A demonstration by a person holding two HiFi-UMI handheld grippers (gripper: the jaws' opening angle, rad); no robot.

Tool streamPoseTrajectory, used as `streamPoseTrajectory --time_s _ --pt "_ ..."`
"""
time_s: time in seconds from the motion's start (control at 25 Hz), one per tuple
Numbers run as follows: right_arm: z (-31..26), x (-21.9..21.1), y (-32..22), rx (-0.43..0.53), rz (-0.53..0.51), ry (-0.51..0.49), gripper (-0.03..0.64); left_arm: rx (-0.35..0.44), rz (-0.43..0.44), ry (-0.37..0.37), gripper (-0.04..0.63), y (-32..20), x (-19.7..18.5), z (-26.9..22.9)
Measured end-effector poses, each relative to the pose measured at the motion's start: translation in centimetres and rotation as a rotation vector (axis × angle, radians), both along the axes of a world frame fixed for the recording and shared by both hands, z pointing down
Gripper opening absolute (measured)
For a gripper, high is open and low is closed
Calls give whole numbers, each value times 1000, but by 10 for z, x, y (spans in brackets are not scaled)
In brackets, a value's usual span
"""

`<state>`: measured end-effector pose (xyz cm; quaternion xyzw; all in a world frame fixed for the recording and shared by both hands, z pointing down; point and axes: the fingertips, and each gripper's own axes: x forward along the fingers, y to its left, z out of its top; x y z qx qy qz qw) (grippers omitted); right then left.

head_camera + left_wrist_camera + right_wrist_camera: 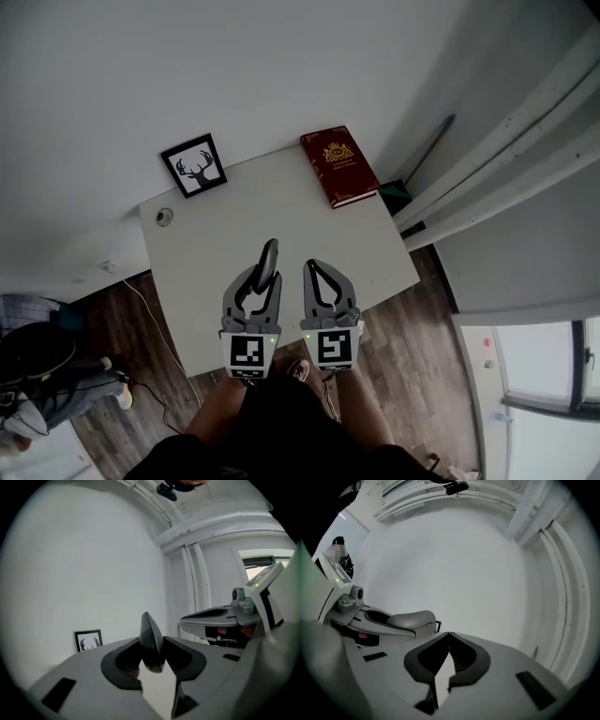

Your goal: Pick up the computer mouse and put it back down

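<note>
2 claws hang side by side above a white worktop point(197, 253), and only the left claw point(266, 277) carries anything. Its jaws stand partly apart and press from both sides on the computer mouse point(270, 258), which sits clear of the worktop. The left gripper view shows the left claw point(153, 652) with the mouse point(151, 637) turned on its edge, a slim, dark, smooth blade with a rounded lower end and a narrow tip above the jaws, leaning slightly left. In the head view the mouse's long axis runs away from the person, in line with the claw, its free end pointing toward the far edge of the worktop. The right claw point(320, 269) has its jaws brought together with nothing between them, as the right gripper view point(448, 634) confirms. Farther out, a framed deer picture point(193, 165) stands at the worktop's far left edge by the wall, and a closed red book point(339, 166) lies flat at the far right corner, well apart from both claws.
</note>
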<state>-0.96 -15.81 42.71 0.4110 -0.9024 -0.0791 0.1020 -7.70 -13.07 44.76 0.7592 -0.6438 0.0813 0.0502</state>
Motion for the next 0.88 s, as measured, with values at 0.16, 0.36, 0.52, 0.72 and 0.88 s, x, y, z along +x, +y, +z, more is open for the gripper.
streamPoseTrajectory --time_s 0.16,0.36,0.52,0.72,0.88 --pt "-8 6 15 22 -1 2 20 32 -5 11 141 9 7 -15" --pt "-22 18 31 32 7 -13 20 57 -6 7 141 25 18 -28" --pt "-26 28 46 51 2 -32 20 69 -8 16 141 41 29 -35" --pt "-36 43 64 61 -3 -43 20 87 -26 28 141 57 41 -47" --pt "-43 54 76 58 -4 -56 20 111 -48 25 141 73 49 -62"
